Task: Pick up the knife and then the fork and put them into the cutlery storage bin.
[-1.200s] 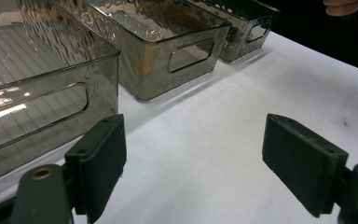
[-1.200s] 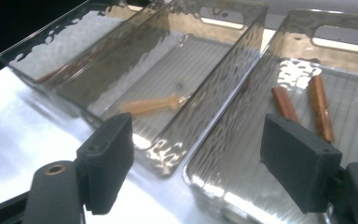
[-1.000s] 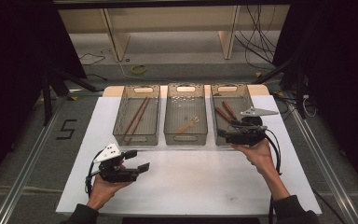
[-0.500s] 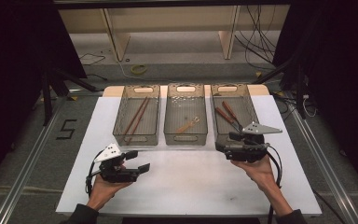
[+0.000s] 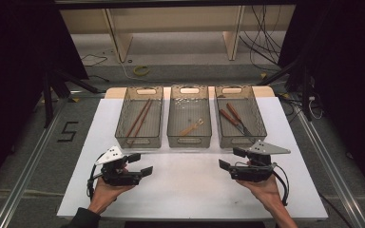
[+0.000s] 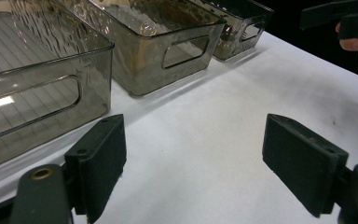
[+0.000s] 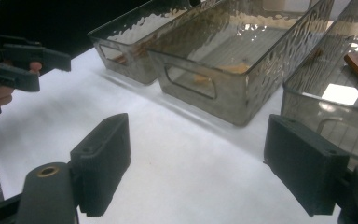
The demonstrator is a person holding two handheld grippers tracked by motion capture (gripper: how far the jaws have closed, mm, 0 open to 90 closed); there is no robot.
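- While nothing is being grasped, the left hand-held gripper [image 5: 139, 164] hovers at seven o'clock over the white worktop [image 5: 190, 190], jaws wide and empty, likely poised to reach.
- Three smoky, ripple-walled plastic bins sit in a row at twelve o'clock: the left bin [image 5: 140, 117] holds brown chopsticks [image 5: 138, 119], the middle bin [image 5: 189, 115] a small wooden utensil [image 5: 193, 127], and the right bin [image 5: 240, 115] red-brown-handled tools [image 5: 234, 118].
- At five o'clock, the right hand-held gripper [image 5: 231, 158] is likewise spread wide, carrying nothing.

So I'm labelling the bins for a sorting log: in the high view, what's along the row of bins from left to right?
Left bin with chopsticks → middle bin with a small wooden fork → right bin with brown-handled knives.
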